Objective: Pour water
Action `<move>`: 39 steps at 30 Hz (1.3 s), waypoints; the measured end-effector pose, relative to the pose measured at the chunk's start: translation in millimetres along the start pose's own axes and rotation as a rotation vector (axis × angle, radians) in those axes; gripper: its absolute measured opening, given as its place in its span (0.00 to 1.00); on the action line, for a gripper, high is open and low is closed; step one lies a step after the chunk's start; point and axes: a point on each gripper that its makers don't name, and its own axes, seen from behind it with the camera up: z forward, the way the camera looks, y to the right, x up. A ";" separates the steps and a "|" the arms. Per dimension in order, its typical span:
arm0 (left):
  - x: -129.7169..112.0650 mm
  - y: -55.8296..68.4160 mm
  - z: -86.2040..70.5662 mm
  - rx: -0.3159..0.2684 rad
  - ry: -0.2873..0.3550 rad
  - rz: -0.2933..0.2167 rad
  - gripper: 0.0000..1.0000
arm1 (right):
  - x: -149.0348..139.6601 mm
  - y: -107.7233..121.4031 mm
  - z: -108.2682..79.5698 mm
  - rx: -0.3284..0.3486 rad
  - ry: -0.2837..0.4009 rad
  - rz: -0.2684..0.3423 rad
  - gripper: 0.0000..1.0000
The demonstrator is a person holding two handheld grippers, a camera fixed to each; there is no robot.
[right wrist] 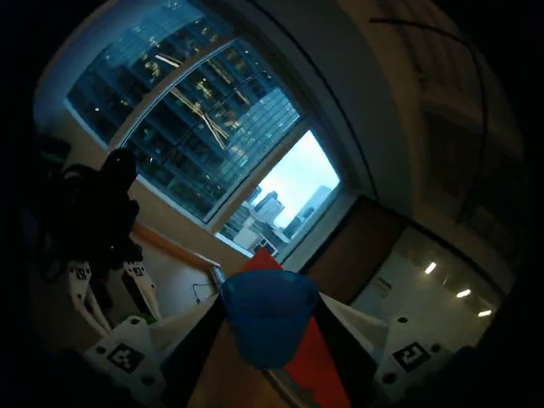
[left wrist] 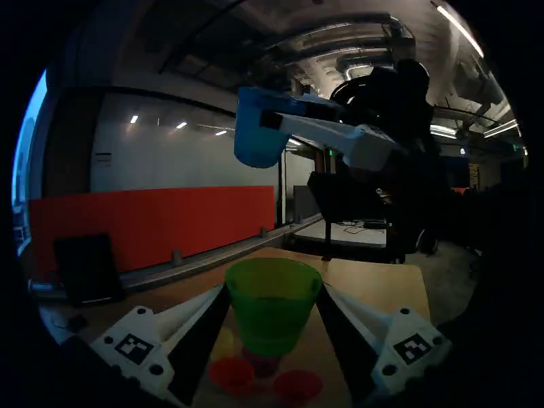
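Pointing rim-up, green cup stands between left jaws, blue cup higher.

A translucent green cup sits upright; a blue cup is well above it, mouth upward.

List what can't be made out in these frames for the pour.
Water in green cup: left gripper view, dim, tinted wall obscures any level.
Blue cup contents: right gripper view, own wall hides the inside.
Red and yellow items below green cup: left gripper view, blurred, partly covered.
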 end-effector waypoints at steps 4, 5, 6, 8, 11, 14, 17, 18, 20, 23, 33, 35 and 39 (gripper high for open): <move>-0.1 -1.7 -0.4 0.005 -0.002 0.005 0.86 | 1.3 -4.6 -1.7 0.013 0.004 0.162 0.90; 0.1 -2.3 -0.5 0.006 -0.003 0.007 0.86 | 1.2 -5.6 -2.1 0.017 0.003 0.201 0.90; 0.5 -2.9 -0.9 0.008 -0.002 0.009 0.86 | 0.7 -6.1 -2.2 0.020 0.001 0.241 0.90; 1.5 -3.9 -1.5 0.012 -0.001 0.011 0.86 | -0.1 -6.8 -2.2 0.024 -0.002 0.311 0.90; 2.5 -6.1 -2.4 0.016 0.001 0.012 0.86 | -2.5 -7.0 -2.3 0.031 -0.015 0.410 0.91; 2.6 -8.6 -3.5 0.023 0.002 0.014 0.86 | -5.6 -7.3 -2.4 0.040 -0.025 0.483 0.90; 1.1 -10.7 -3.7 0.030 0.000 0.016 0.86 | -9.6 -7.0 -2.4 0.043 -0.036 0.521 0.91; 0.8 -11.6 -3.8 0.032 -0.002 0.016 0.86 | -11.3 -6.6 -2.5 0.041 -0.041 0.528 0.91; 0.3 -13.0 -3.9 0.036 -0.003 0.017 0.86 | -14.3 -5.8 -2.6 0.038 -0.049 0.539 0.91; 0.1 -15.6 -5.0 0.044 -0.003 0.019 0.86 | -20.6 -4.7 -3.1 0.036 -0.061 0.547 0.91; -2.3 -35.7 -14.8 0.097 -0.012 0.027 0.86 | -44.6 2.4 -15.0 0.011 -0.102 0.547 0.91; -3.0 -40.4 -17.8 0.108 -0.015 0.027 0.86 | -49.5 4.3 -18.1 0.004 -0.108 0.551 0.91; -3.8 -49.2 -25.0 0.131 -0.019 0.028 0.86 | -56.3 9.2 -25.3 -0.010 -0.116 0.563 0.91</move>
